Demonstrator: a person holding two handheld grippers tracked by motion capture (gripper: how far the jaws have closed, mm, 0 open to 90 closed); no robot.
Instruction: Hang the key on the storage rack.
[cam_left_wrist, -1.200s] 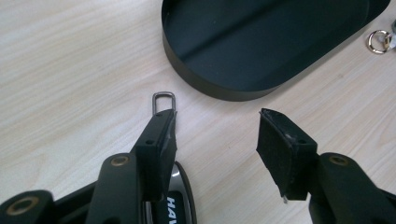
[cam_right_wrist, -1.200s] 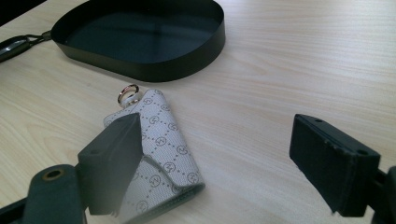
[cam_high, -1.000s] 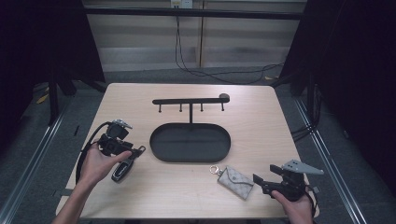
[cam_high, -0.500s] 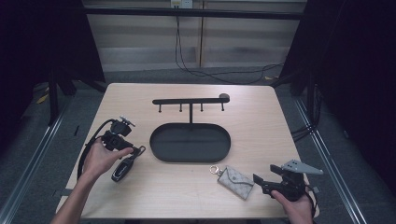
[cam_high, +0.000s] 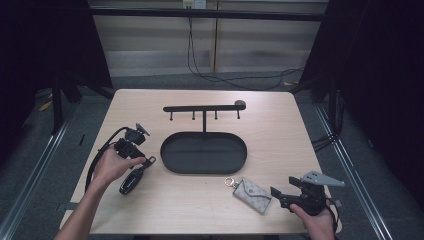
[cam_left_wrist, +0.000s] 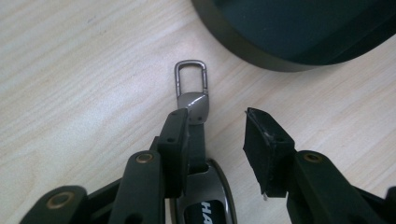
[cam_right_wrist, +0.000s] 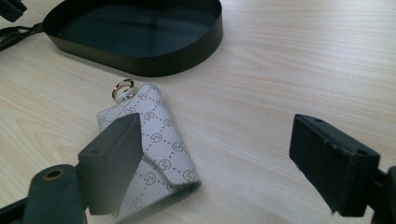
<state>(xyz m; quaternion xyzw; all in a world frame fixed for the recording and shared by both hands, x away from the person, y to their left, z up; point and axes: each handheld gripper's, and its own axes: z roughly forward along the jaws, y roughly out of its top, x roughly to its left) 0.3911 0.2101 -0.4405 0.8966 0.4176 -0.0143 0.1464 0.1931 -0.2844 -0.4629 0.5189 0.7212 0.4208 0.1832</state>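
High view: we see the left gripper (cam_high: 141, 159) at the table (cam_high: 280, 125) left side, over a black car key fob (cam_high: 131, 181) that lies just left of the oval black tray (cam_high: 203, 152). A key rack w/ pegs (cam_high: 202, 108) stands behind the tray. The right gripper (cam_high: 277, 195) sits near the front right edge, pointing at a grey patterned key pouch (cam_high: 254, 195) w/ a ring, which lies just in front of the tray.

Left gripper view: we look down along the jaws onto the fob's strap and its metal clip (cam_left_wrist: 191, 80). The strap runs between the jaws, beside the left pad; the right pad stands apart from it. The jaws have just been closing, w/ the strap between them, but we see no clamp yet, so the gripper is released. The tray rim (cam_left_wrist: 261, 58) is near, top right.

Right gripper view: jaws stand wide apart, released. The pouch (cam_right_wrist: 161, 140) lies flat on the table by the left jaw, partly behind it, ring end toward the tray (cam_right_wrist: 154, 63). Nothing is grasped.
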